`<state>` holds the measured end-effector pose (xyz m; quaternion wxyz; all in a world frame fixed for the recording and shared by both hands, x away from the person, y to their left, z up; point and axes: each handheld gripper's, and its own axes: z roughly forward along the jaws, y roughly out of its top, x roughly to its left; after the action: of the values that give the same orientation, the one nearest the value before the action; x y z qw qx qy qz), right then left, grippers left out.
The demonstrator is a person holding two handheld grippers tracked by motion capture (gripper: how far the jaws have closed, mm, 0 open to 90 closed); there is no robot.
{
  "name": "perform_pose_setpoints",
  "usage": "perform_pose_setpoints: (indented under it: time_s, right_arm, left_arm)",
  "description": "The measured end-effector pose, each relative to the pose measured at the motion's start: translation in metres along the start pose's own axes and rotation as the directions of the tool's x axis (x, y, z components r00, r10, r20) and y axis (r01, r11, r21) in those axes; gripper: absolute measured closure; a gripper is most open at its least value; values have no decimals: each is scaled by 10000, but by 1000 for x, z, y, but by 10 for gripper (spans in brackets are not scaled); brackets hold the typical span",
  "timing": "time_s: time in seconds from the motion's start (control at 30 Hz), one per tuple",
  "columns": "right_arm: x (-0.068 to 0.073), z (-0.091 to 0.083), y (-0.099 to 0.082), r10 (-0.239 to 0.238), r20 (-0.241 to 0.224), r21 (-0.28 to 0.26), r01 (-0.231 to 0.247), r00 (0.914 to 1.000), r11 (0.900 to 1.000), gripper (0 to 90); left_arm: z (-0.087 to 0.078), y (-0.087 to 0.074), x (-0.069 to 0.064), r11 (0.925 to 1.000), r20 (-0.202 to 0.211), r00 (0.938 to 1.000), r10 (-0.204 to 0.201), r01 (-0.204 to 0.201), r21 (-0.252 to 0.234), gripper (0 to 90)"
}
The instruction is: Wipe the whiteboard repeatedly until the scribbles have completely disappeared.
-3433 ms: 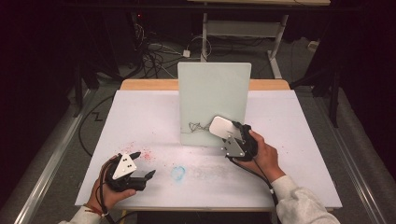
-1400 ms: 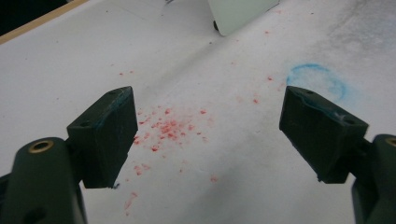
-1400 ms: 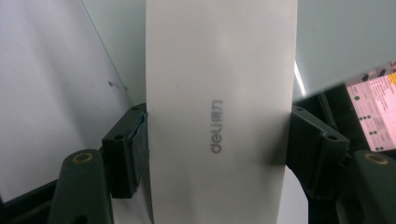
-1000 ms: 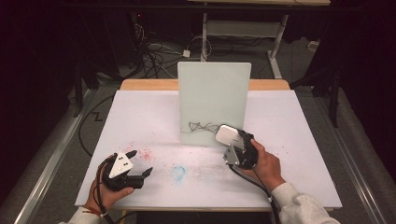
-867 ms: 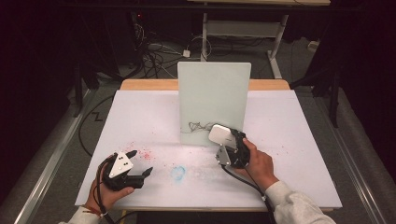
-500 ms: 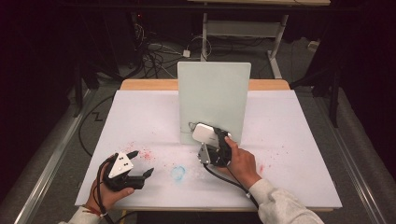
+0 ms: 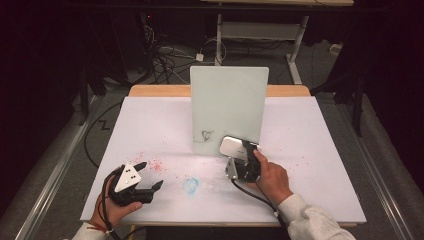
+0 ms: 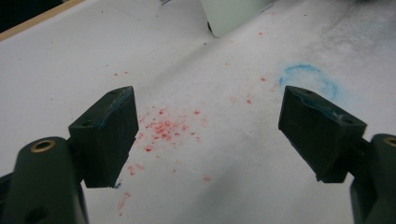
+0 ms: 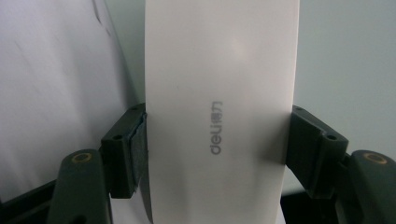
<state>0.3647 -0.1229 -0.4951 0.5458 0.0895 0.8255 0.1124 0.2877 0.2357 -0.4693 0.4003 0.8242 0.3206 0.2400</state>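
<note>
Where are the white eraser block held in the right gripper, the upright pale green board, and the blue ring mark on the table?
white eraser block [image 9: 219, 93], right gripper view, its broad white face.
upright pale green board [image 7: 229, 102], high view, middle of its front face.
blue ring mark [image 7: 191, 185], high view, on the ring's line.

The eraser [image 9: 219, 116] is plain white with grey lettering. The board [image 7: 228, 107] is pale mint, and the white table [image 7: 150, 130] has red specks plus a blue ring.

Dark room, grey floor [image 7: 60, 165], tangled cables [image 7: 165, 55] behind a white-topped table [image 7: 150, 125]
</note>
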Motion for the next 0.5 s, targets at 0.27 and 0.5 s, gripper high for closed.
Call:
perform_pose_setpoints:
  time_s: [0.27, 0.5]
  right_arm:
    - [-17, -6, -36, 611, 243, 725, -627, 9978, 9954, 310]
    - [-13, -4, -23, 473, 199, 375, -480, 9987, 9981, 310]
  left_arm:
    - [0, 0, 1, 10000, 18, 10000, -28, 28, -30, 193]
    - [1, 1, 0, 10000, 46, 10000, -11, 11, -33, 193]
